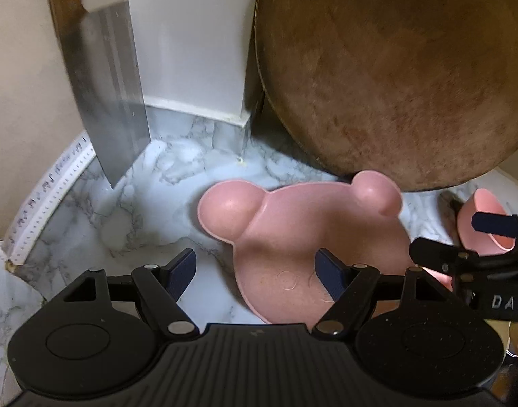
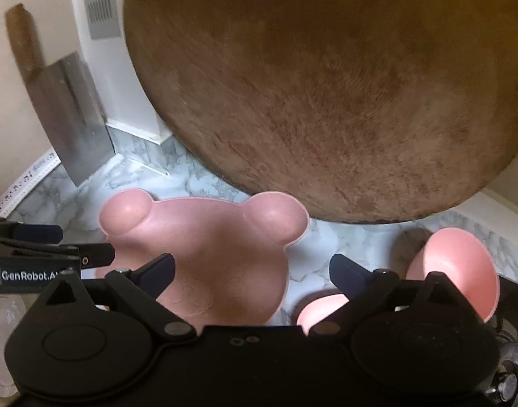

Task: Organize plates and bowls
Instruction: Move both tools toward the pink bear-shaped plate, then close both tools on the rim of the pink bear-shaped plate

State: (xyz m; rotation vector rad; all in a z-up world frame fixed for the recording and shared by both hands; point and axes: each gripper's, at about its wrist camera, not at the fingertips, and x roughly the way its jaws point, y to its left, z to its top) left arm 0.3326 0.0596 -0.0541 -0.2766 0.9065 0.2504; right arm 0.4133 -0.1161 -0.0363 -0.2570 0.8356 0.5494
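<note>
Tongs, left [image 1: 255,273] and right [image 2: 252,273], both agape and empty above the bear plate [image 2: 204,254]: straddle its rim squarely before closing, clear of the bowls [image 2: 459,271].

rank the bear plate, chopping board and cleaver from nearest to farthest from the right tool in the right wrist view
1. Bear plate: on the counter directly under the right tool, its left finger over the plate.
2. Chopping board: propped upright behind the plate, filling the upper right.
3. Cleaver: far left, leaning against the wall in the corner.
</note>
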